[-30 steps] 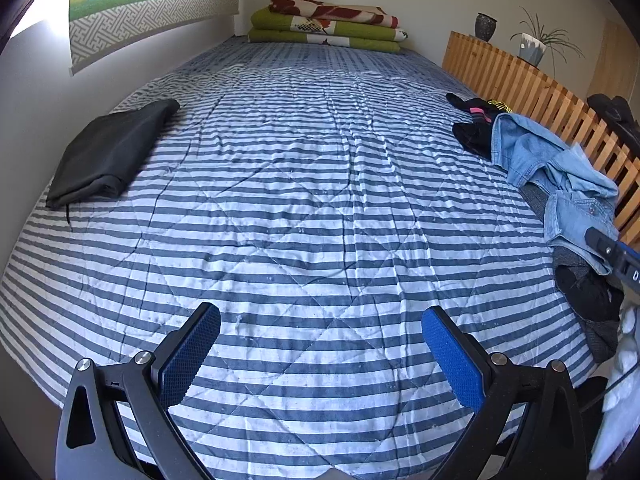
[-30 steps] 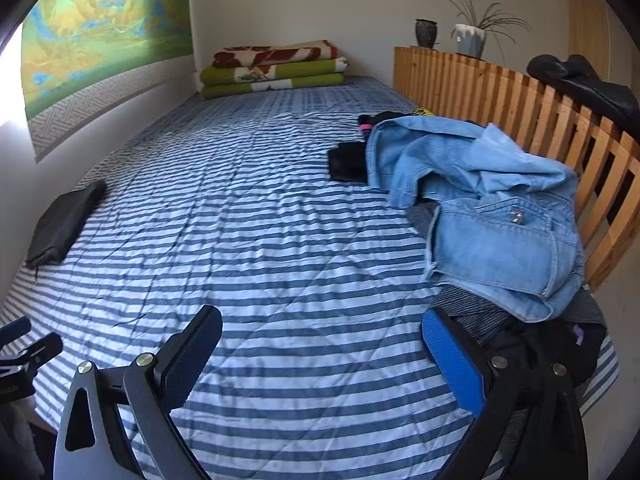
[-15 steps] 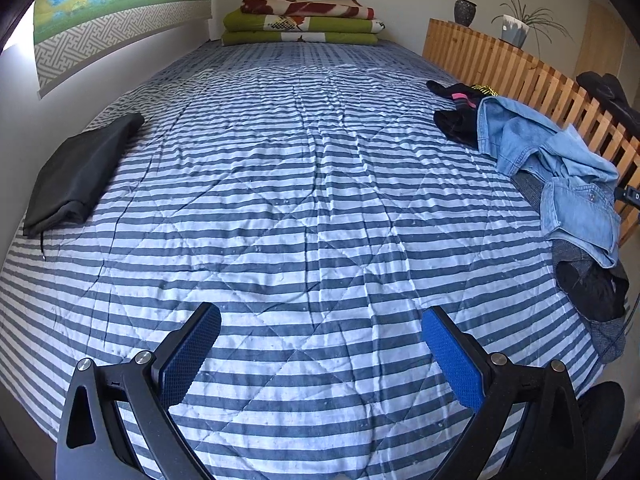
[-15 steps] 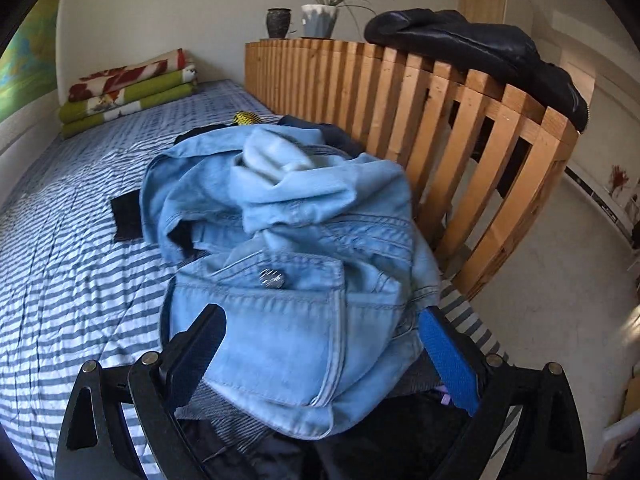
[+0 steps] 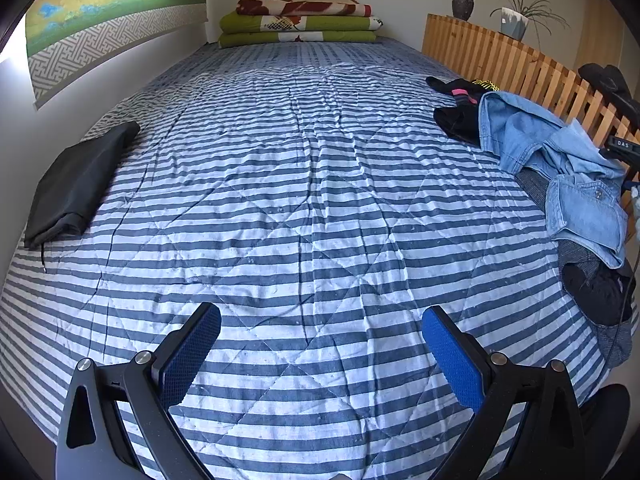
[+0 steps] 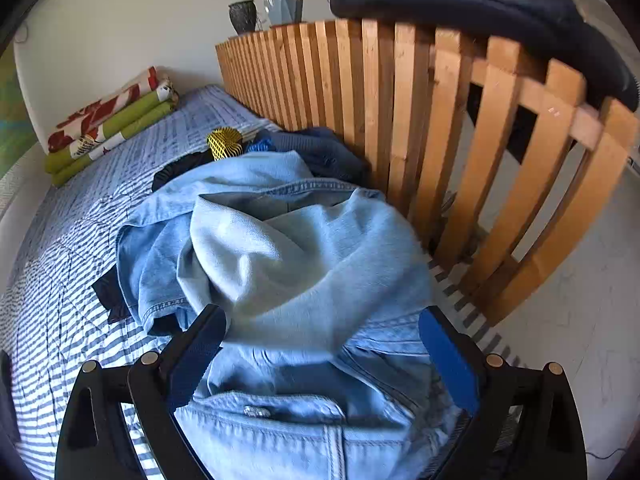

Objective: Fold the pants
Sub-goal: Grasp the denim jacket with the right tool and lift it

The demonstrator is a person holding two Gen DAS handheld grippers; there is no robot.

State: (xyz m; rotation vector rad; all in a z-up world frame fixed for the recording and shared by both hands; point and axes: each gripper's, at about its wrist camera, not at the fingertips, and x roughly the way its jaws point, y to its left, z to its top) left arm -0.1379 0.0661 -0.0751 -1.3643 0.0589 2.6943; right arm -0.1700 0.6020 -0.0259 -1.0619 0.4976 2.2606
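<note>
Crumpled light blue jeans lie on a heap of clothes at the bed's right edge, against a wooden slat rail. My right gripper hangs open just over the jeans, its blue pads on either side of the bunched denim, with the waistband button below. In the left wrist view the same jeans sit at the far right. My left gripper is open and empty above the striped bedspread near the bed's front edge.
A folded black garment lies at the bed's left side. Folded blankets are stacked at the far end. Dark clothes lie under and around the jeans. A dark jacket drapes over the rail, with a vase and plant behind.
My right gripper swung right and dropped close over the jeans pile. The left gripper shifted slightly, with its view turned a little to the left.
</note>
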